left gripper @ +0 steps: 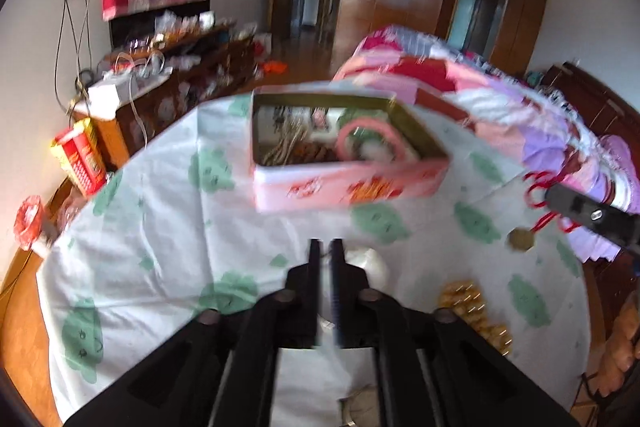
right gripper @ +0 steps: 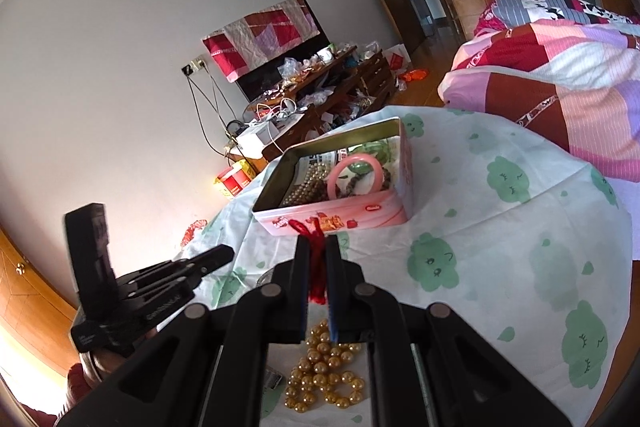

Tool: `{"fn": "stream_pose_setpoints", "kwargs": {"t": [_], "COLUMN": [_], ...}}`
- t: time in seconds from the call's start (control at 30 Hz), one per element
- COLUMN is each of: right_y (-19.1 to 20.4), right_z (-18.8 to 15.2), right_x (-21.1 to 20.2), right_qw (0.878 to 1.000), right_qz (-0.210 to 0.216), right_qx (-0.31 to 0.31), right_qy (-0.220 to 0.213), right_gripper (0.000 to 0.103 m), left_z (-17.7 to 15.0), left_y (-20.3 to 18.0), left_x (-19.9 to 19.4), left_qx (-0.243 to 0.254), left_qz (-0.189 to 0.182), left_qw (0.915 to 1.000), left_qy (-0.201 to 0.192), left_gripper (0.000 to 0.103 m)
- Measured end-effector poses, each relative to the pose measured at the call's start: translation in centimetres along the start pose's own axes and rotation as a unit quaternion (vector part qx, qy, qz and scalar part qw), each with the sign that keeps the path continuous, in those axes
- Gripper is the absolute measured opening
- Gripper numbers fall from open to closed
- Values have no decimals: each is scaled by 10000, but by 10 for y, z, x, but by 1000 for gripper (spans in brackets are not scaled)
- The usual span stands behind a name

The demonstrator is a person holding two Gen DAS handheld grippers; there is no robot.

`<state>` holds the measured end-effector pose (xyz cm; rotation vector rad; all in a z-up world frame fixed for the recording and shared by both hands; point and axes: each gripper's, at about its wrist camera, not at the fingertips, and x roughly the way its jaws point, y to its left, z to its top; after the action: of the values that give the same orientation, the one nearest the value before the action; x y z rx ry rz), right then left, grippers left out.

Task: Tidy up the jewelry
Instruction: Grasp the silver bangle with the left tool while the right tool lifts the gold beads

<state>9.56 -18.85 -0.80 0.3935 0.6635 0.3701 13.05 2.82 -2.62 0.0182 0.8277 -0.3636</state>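
Over the near edge of the tabletop (left gripper: 160,227), in the left wrist view, the left tongs (left gripper: 326,247) point steeply down with a narrow gap between their tips and nothing in it. Beyond them sits the pink tin (left gripper: 344,183), lid off, with a pink bangle (left gripper: 370,143) and beaded strands inside. Near right lies a gold bead necklace (left gripper: 476,311); farther right the right tongs' black body holds up a red cord (left gripper: 536,191) from which a gold pendant (left gripper: 520,239) hangs. A white cloth printed with green shapes covers the tabletop. A patchwork quilt (left gripper: 500,95) lies on a bed to the far right, a cluttered wooden cabinet (left gripper: 192,83) stands far left, and wooden doors close the back.

From the right wrist view, the right tongs (right gripper: 318,247) are pressed together on the red cord (right gripper: 316,267), tilted gently down toward the tin (right gripper: 340,219). Gold beads (right gripper: 324,375) lie under them on the cloth. The left tongs (right gripper: 216,255) hover at left, a hand (right gripper: 96,359) below. Plain white wall rises behind the cabinet (right gripper: 328,83).
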Motion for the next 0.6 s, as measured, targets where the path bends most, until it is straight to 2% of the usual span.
{"fn": "stream_pose_setpoints", "kwargs": {"t": [0.03, 0.07, 0.17, 0.23, 0.37, 0.47, 0.53, 0.6], "right_y": [0, 0, -3, -5, -5, -6, -7, -7], "right_z": [-2, -3, -7, -8, -10, -11, -11, -10], "right_x": [1, 3, 8, 9, 9, 8, 7, 7], "right_qw": [10000, 10000, 9999, 9998, 9998, 9998, 9997, 9998], "right_qz": [-29, -39, 2, 11, -1, -5, -19, -28], "right_qx": [-26, -36, 35, 81, 69, 110, 135, 135], "right_qy": [20, 41, 132, 169, 193, 184, 182, 166], "right_gripper": [10, 10, 10, 10, 10, 10, 10, 10], "left_z": [-2, -4, -7, -6, -4, -5, -6, -7], "left_y": [0, -2, -11, -19, -31, -39, -36, -31], "left_x": [5, 9, 12, 25, 53, 55, 54, 51], "left_qx": [-15, -40, 48, 219, 478, 690, 637, 515], "left_qz": [14, -13, -370, -294, -12, 196, 219, 157], "left_qw": [9999, 9997, 9993, 9991, 9952, 9936, 9942, 9953], "left_qy": [134, 251, 82, 219, 857, 871, 843, 808], "left_gripper": [48, 64, 68, 72, 73, 73, 67, 67]}}
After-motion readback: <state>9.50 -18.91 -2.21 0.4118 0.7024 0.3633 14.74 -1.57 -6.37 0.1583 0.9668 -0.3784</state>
